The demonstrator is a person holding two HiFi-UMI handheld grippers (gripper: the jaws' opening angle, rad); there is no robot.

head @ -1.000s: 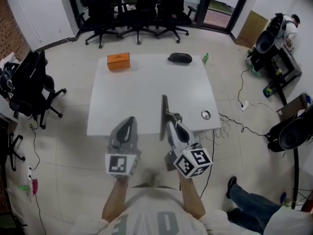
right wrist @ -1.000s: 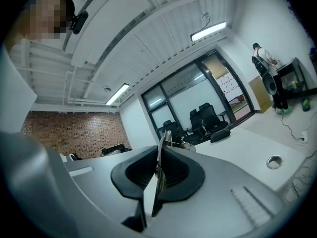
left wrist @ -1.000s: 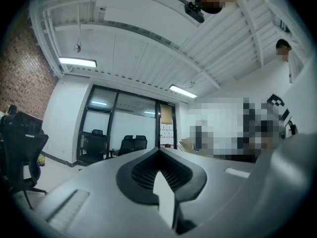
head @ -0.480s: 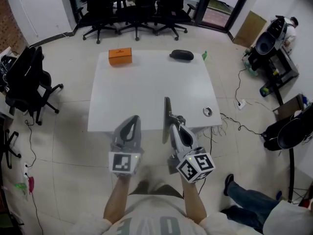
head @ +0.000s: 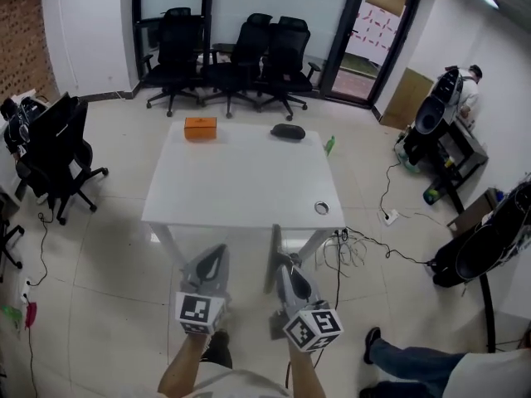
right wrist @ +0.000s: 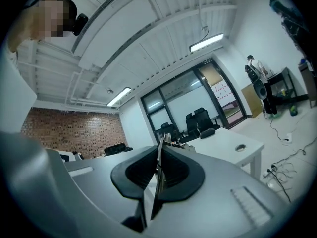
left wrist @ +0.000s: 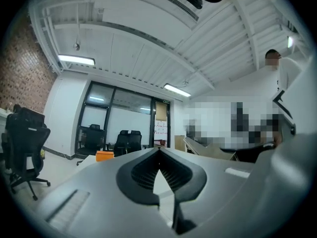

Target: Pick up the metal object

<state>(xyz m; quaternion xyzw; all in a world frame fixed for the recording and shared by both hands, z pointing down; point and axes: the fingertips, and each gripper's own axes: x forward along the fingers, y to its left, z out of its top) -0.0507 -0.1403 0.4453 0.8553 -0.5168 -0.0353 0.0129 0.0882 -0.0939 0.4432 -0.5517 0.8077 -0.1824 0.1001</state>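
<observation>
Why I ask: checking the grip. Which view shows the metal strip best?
Head view: the metal strip shows most of its length, sticking out of the right tool. The right gripper view shows it only edge-on, clamped between the jaws. The left gripper view shows at most a pale bar, possibly it.

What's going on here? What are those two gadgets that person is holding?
A person stands just back from a white table, with a hand-held two-jaw gripper in each hand. The right gripper is clamped on a thin, flat metal strip, which it holds in the air, off the table. The left gripper is shut with nothing in it. An orange box and a black case lie at the table's far side.
</observation>
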